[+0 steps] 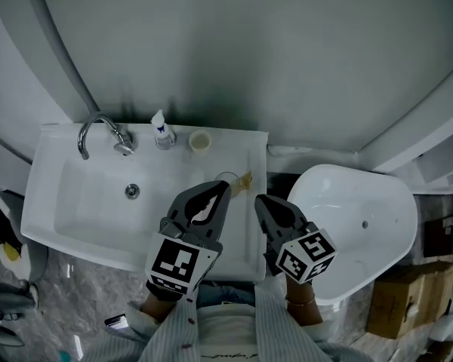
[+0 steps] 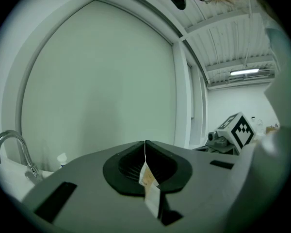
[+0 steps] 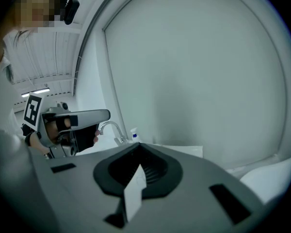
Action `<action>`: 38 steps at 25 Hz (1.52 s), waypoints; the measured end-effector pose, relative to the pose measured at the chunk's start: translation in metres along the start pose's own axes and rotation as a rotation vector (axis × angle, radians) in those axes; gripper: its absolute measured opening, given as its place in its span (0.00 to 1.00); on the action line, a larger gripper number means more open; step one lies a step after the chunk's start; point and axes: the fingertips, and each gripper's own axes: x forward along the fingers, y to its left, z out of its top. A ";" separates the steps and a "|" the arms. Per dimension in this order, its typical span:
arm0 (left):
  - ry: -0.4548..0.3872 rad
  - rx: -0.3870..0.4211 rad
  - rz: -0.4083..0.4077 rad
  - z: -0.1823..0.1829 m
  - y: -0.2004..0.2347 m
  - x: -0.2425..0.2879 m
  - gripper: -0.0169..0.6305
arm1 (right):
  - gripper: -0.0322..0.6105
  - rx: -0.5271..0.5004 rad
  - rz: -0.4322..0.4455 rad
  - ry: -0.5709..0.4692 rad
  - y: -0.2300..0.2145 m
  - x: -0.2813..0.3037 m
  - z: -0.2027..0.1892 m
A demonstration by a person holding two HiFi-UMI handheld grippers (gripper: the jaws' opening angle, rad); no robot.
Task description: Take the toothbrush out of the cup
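A clear cup (image 1: 226, 178) stands on the right ledge of the white sink (image 1: 68, 217). A yellowish thing (image 1: 245, 178) beside its rim looks like the toothbrush; it is too small to tell for sure. My left gripper (image 1: 223, 185) is shut, its tip right at the near side of the cup. In the left gripper view (image 2: 145, 147) the jaws meet in a thin seam with nothing between them, and they hide the cup. My right gripper (image 1: 260, 200) hangs just right of the cup, over the sink's right edge. Its jaws (image 3: 138, 145) look shut and empty too.
A chrome faucet (image 1: 98, 130), a small spray bottle (image 1: 163, 133) and a cream cup (image 1: 200, 140) line the sink's back ledge. A white toilet bowl (image 1: 355, 225) stands to the right, with cardboard boxes (image 1: 396, 308) beyond. A curved grey wall rises behind.
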 end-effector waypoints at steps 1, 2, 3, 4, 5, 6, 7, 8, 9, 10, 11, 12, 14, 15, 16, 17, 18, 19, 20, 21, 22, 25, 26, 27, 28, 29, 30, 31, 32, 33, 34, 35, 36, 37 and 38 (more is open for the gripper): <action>0.006 0.004 -0.001 -0.002 0.000 0.001 0.05 | 0.07 0.002 -0.001 0.001 0.000 0.000 0.000; 0.012 0.008 0.000 -0.004 0.001 0.002 0.05 | 0.07 0.004 -0.002 0.002 0.000 0.001 -0.001; 0.018 0.009 0.001 -0.006 0.001 0.003 0.05 | 0.07 0.007 -0.003 0.004 -0.001 0.001 -0.002; 0.024 0.011 0.002 -0.008 0.002 0.004 0.05 | 0.07 0.010 -0.004 0.006 -0.001 0.002 -0.003; 0.030 0.012 0.003 -0.010 0.002 0.006 0.05 | 0.07 0.013 -0.005 0.008 -0.002 0.002 -0.004; 0.036 0.013 0.003 -0.012 0.003 0.007 0.05 | 0.07 0.016 -0.006 0.010 -0.002 0.003 -0.005; 0.043 0.015 0.002 -0.015 0.003 0.008 0.05 | 0.07 0.018 -0.006 0.014 -0.002 0.003 -0.007; 0.050 0.015 -0.001 -0.017 0.003 0.010 0.06 | 0.07 0.019 -0.007 0.018 -0.002 0.004 -0.008; 0.056 0.014 -0.006 -0.020 0.003 0.011 0.06 | 0.07 0.018 -0.007 0.023 -0.002 0.004 -0.009; 0.061 0.012 -0.013 -0.023 0.002 0.012 0.06 | 0.07 0.017 -0.009 0.028 -0.002 0.004 -0.010; 0.066 0.010 -0.019 -0.025 0.001 0.014 0.06 | 0.07 0.018 -0.011 0.032 -0.002 0.004 -0.011; 0.069 0.008 -0.023 -0.028 0.001 0.015 0.06 | 0.07 0.020 -0.014 0.035 -0.003 0.003 -0.012; 0.075 0.006 -0.027 -0.032 0.001 0.017 0.06 | 0.07 0.026 -0.020 0.038 -0.004 0.003 -0.014; 0.079 0.005 -0.029 -0.034 0.001 0.018 0.06 | 0.07 0.029 -0.023 0.039 -0.005 0.002 -0.015; 0.083 0.004 -0.032 -0.036 0.001 0.019 0.06 | 0.07 0.033 -0.025 0.040 -0.005 0.002 -0.016; 0.087 0.002 -0.036 -0.038 0.000 0.020 0.08 | 0.07 0.036 -0.027 0.041 -0.005 0.001 -0.017; 0.091 0.000 -0.040 -0.041 -0.001 0.022 0.12 | 0.07 0.039 -0.030 0.043 -0.005 0.001 -0.018; 0.094 0.000 -0.042 -0.043 -0.001 0.023 0.15 | 0.07 0.043 -0.032 0.044 -0.006 0.000 -0.019; 0.097 0.001 -0.043 -0.046 -0.002 0.024 0.16 | 0.07 0.047 -0.034 0.045 -0.006 -0.001 -0.020; 0.102 0.002 -0.045 -0.049 -0.003 0.025 0.16 | 0.07 0.051 -0.037 0.046 -0.007 -0.001 -0.022; 0.110 0.002 -0.049 -0.052 -0.004 0.027 0.17 | 0.07 0.055 -0.040 0.048 -0.008 -0.002 -0.023; 0.139 0.001 -0.059 -0.064 -0.006 0.031 0.19 | 0.07 0.069 -0.049 0.053 -0.010 -0.004 -0.028; 0.149 0.002 -0.060 -0.069 -0.007 0.033 0.20 | 0.07 0.074 -0.052 0.055 -0.011 -0.005 -0.030; 0.159 0.002 -0.062 -0.073 -0.008 0.035 0.21 | 0.07 0.078 -0.054 0.059 -0.011 -0.005 -0.032; 0.169 0.002 -0.064 -0.078 -0.008 0.036 0.21 | 0.07 0.082 -0.056 0.062 -0.012 -0.006 -0.034; 0.179 0.003 -0.065 -0.083 -0.009 0.037 0.22 | 0.07 0.086 -0.057 0.065 -0.012 -0.006 -0.037; 0.191 0.003 -0.066 -0.088 -0.009 0.039 0.23 | 0.07 0.091 -0.059 0.069 -0.012 -0.007 -0.039; 0.203 0.004 -0.066 -0.093 -0.009 0.041 0.24 | 0.07 0.095 -0.060 0.073 -0.013 -0.008 -0.041; 0.215 0.004 -0.066 -0.097 -0.009 0.043 0.26 | 0.07 0.100 -0.061 0.076 -0.014 -0.008 -0.043; 0.225 0.004 -0.065 -0.101 -0.009 0.046 0.27 | 0.07 0.105 -0.063 0.078 -0.014 -0.009 -0.045; 0.233 0.002 -0.065 -0.105 -0.009 0.048 0.27 | 0.07 0.112 -0.065 0.081 -0.015 -0.009 -0.046; 0.241 0.000 -0.066 -0.109 -0.010 0.050 0.29 | 0.07 0.118 -0.067 0.083 -0.017 -0.010 -0.048; 0.249 -0.001 -0.067 -0.113 -0.010 0.053 0.30 | 0.07 0.124 -0.069 0.087 -0.018 -0.011 -0.051; 0.256 -0.001 -0.067 -0.116 -0.010 0.055 0.31 | 0.07 0.130 -0.072 0.090 -0.019 -0.011 -0.053; 0.262 0.000 -0.065 -0.119 -0.010 0.058 0.32 | 0.07 0.137 -0.074 0.093 -0.020 -0.012 -0.055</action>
